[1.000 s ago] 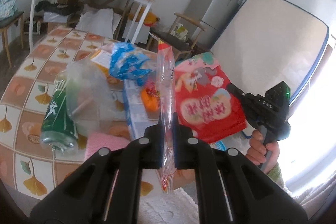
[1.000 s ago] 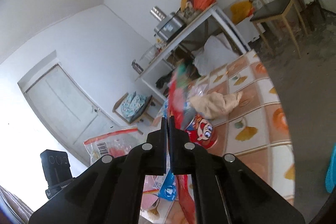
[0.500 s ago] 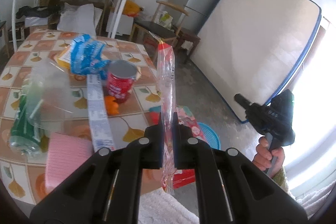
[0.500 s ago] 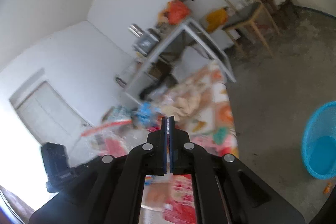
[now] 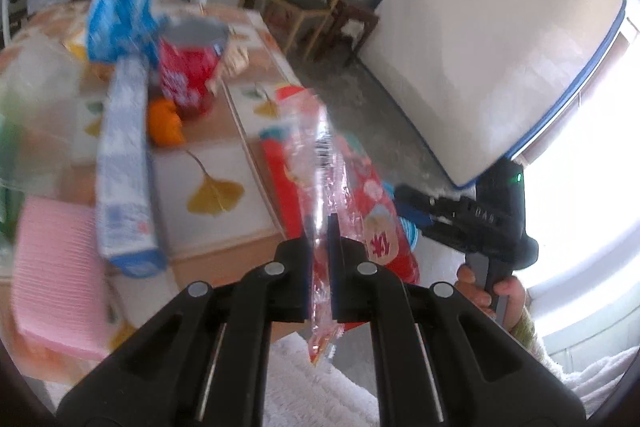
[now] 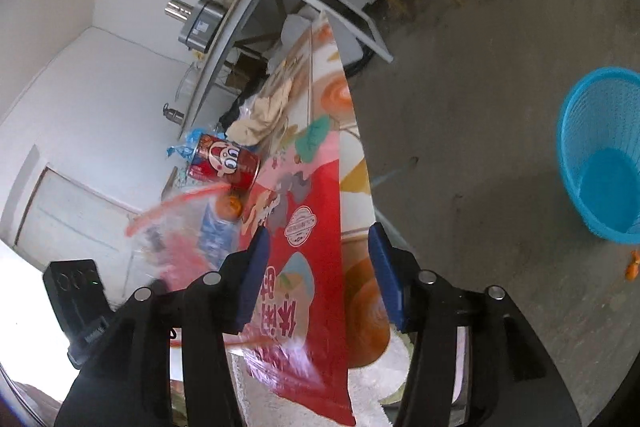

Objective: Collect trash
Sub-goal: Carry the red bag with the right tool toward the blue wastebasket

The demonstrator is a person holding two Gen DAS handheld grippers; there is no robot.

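The right gripper (image 6: 320,267) has just been opening; a red snack bag (image 6: 308,267) hangs between its parted blue pads (image 6: 254,267), seemingly untouched. Beyond, a red can (image 6: 224,165) lies on the desk (image 6: 356,183); a blue basket (image 6: 600,155) stands on the floor

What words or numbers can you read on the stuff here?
"UAB": on the right gripper, across its black body.
Red snack bag: big white Chinese characters and a round stamp, too blurred to read.
Red can: a cartoon face, lettering unclear.
Clear wrapper: barcode, digits too small.
Blue-and-white box: print blurred.
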